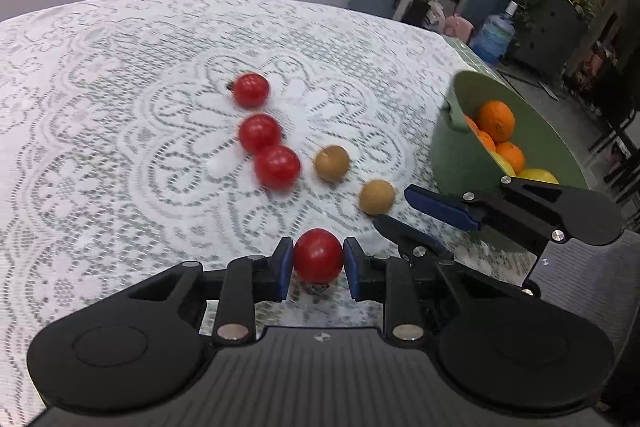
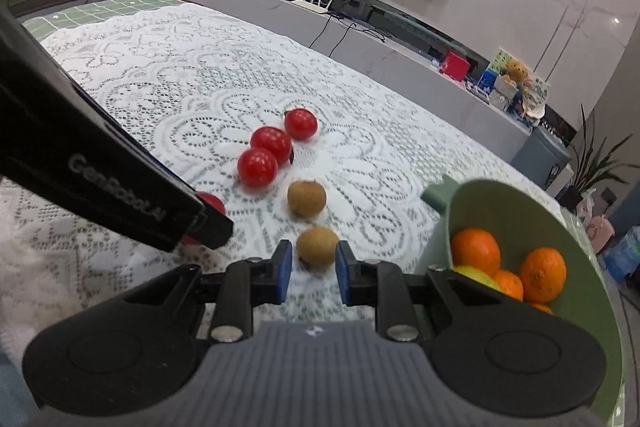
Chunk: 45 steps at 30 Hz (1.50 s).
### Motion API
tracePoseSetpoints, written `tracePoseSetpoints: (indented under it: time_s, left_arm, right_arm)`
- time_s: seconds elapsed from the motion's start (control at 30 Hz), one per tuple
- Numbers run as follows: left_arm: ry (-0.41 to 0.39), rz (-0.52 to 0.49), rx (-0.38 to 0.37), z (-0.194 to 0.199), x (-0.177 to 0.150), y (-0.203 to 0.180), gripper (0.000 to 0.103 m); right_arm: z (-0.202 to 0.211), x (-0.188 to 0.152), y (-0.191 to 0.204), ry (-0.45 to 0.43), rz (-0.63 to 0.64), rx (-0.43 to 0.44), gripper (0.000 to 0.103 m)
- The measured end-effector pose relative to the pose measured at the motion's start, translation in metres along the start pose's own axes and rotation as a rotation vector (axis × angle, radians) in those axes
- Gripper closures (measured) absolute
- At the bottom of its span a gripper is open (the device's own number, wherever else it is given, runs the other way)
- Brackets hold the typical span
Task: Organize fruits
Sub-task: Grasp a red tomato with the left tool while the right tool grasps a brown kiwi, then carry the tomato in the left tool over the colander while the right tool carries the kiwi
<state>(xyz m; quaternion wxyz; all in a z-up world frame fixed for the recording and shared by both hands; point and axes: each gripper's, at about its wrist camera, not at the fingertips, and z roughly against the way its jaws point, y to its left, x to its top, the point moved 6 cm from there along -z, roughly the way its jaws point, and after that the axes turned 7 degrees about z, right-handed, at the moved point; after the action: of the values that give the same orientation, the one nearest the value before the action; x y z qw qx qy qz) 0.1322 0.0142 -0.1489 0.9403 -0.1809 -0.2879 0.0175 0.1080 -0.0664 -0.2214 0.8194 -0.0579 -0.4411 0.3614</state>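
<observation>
My left gripper [image 1: 319, 263] is shut on a red tomato [image 1: 319, 255] just above the lace cloth; its blue pads press on both sides. In the right wrist view that tomato [image 2: 212, 205] peeks from behind the left gripper's black housing [image 2: 112, 171]. My right gripper [image 2: 313, 261] is shut on a small brown fruit [image 2: 317, 247], held at the fingertips and low over the cloth. A second brown fruit [image 2: 307, 198] lies just beyond it. Three more red tomatoes [image 1: 260, 133] lie in a row further out. A green bowl [image 2: 500, 195] to the right holds oranges [image 2: 475, 251] and a yellow fruit.
A white lace cloth [image 1: 120, 107] covers the table [image 2: 80, 11], whose green tiled top shows at the edges. The bowl stands near the table's right edge [image 1: 472, 59]. Beyond the table are a low media shelf [image 2: 360, 27], potted plants and a water bottle [image 1: 494, 35].
</observation>
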Motion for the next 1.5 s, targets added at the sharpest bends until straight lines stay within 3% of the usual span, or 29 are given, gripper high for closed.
tracePoseSetpoints:
  time_s: [0.33,0.77,1.23,1.5]
  left_arm:
    - [-0.008,0.018,-0.001,0.0,0.006,0.007,0.073]
    - [-0.029,0.058,0.004,0.008,0.008,0.019,0.073]
    - [-0.082,0.047,0.014,0.033,0.011,0.012,0.073]
    - [-0.12,0.012,0.009,0.049,0.011,-0.004,0.073]
  right_arm:
    - [-0.017,0.007,0.005,0.057,0.044,-0.068,0.079]
    - [-0.028,0.008,0.009,0.095,0.116,-0.122,0.081]
    - [0.024,0.023,-0.003,-0.011,-0.022,-0.011,0.081]
    - [0.061,0.021,-0.036,-0.055,-0.133,-0.024,0.081]
